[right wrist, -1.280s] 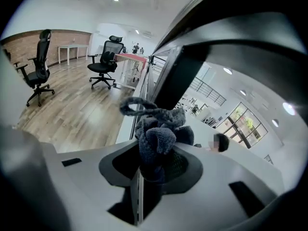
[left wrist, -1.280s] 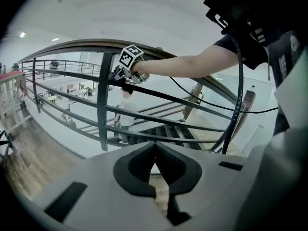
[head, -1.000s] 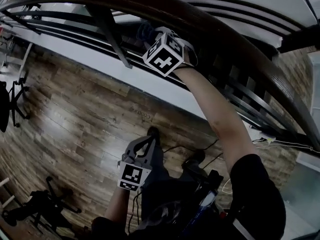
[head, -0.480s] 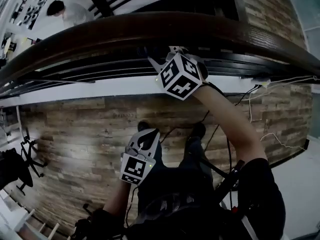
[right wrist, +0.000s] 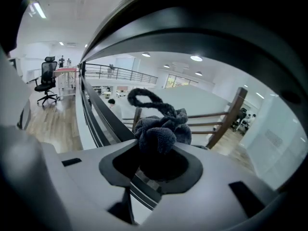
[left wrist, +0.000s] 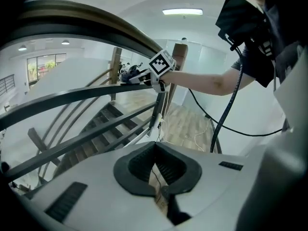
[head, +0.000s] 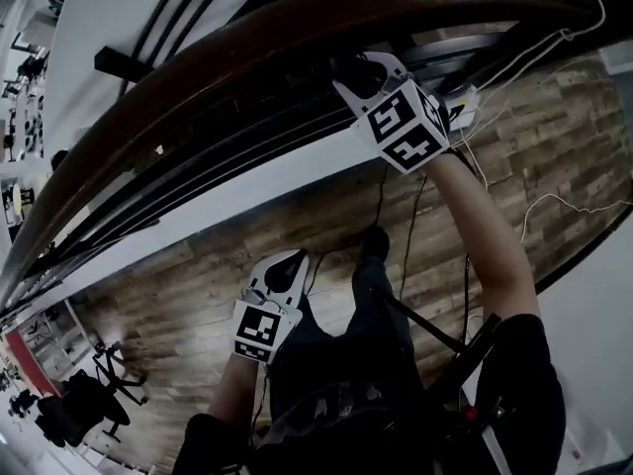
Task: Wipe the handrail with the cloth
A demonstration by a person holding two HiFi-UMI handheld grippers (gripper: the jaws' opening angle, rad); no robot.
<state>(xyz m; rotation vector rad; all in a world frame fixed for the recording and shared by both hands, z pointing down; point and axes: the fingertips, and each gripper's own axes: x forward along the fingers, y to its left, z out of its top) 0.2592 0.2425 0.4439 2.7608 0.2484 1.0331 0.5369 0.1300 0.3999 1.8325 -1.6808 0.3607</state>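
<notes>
The dark wooden handrail (head: pixel 247 43) curves across the top of the head view. My right gripper (head: pixel 358 73) is raised just under it, shut on a dark grey cloth (head: pixel 346 69) that sits against the rail's underside. In the right gripper view the bunched cloth (right wrist: pixel 161 126) bulges out of the jaws, with the rail (right wrist: pixel 216 28) arching close overhead. My left gripper (head: pixel 286 264) hangs low at waist height, shut and holding nothing. From the left gripper view, its jaws (left wrist: pixel 155 165) are together, and the right gripper (left wrist: pixel 144 76) shows far off at the rail (left wrist: pixel 96 23).
Black metal bars (head: pixel 198 181) run below the handrail, over a white ledge (head: pixel 247 191). Cables (head: pixel 410 226) trail over the wooden floor (head: pixel 178 305). An office chair (head: pixel 89 399) stands at lower left. A stairway (left wrist: pixel 101 124) drops beyond the railing.
The head view has swung, and the rail now slants up to the right. My right gripper has slid further along the rail with the cloth. The left gripper stays low.
</notes>
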